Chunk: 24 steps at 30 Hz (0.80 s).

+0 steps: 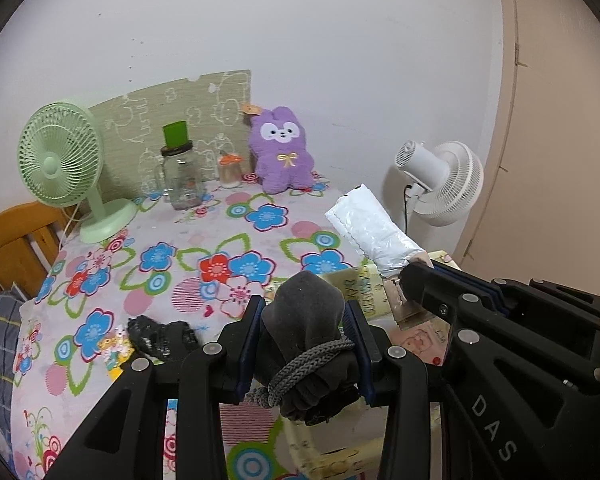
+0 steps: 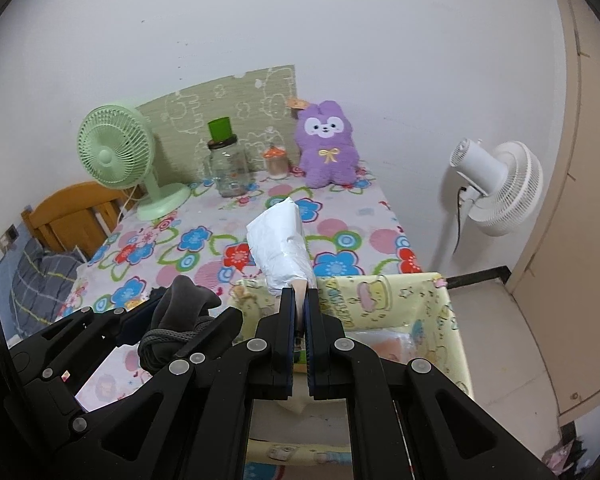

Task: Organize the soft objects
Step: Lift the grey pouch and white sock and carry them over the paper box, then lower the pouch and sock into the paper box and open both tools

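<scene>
Surface: a table under a flowered cloth [image 1: 236,236] stands against a white wall, its far edge lined with things.
Back row, left to right: green fan [image 1: 62,160], glass jar [image 1: 182,176], small bottle [image 1: 230,170], purple plush rabbit [image 1: 282,150]; a white fan [image 1: 440,180] stands on the floor past the table's right edge.
Left gripper [image 1: 304,332]: pinches a grey drawstring pouch [image 1: 304,320] above the table's near edge.
Right gripper [image 2: 299,312]: pressed together on a white packet [image 2: 282,240], held upright over the yellow fabric box [image 2: 380,296].
Left view only: a black fuzzy item [image 1: 162,338] lying on the cloth beside the pouch.
Right view only: the box's far wall and right corner, beside the table's right edge, with a plastic-wrapped item inside.
Open room: the cloth's middle lies bare between the back row and the grippers.
</scene>
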Motion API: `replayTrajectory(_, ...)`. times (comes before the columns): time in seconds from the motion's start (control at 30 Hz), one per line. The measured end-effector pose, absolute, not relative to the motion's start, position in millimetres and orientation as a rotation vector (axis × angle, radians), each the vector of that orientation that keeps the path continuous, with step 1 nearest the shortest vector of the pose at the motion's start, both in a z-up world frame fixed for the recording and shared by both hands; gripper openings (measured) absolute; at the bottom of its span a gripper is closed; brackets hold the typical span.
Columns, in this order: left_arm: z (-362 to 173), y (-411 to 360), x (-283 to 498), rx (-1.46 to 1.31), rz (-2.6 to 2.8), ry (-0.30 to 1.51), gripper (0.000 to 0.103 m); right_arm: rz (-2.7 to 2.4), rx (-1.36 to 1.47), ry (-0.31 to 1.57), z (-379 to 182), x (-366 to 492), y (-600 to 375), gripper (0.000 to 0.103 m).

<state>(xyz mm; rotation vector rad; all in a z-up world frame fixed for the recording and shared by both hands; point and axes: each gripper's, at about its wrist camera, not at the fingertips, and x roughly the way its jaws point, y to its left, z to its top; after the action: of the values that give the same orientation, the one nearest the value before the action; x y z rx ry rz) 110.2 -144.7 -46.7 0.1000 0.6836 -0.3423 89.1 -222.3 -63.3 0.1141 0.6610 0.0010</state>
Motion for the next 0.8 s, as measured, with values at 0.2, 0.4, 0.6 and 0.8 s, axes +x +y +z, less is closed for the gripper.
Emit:
replayTrajectory(0.2, -53, -161, 111, 0.11, -0.379, 0.7, 0.04, -0.037, 0.127, 0.676, -70, 86, -240, 0.006)
replayTrajectory(0.4, -64, -177, 112, 0.12, -0.408, 0.729, 0.04, -0.067, 0.139, 0.699, -80, 85, -256, 0.007)
replayTrajectory(0.6, -78, -190, 112, 0.143, -0.43, 0.774, 0.041, -0.089, 0.165, 0.737, -95, 82, -268, 0.007)
replayTrajectory(0.8, -93, -197, 114, 0.171, -0.438, 0.837, 0.046, -0.087, 0.198, 0.791, -113, 84, -277, 0.007)
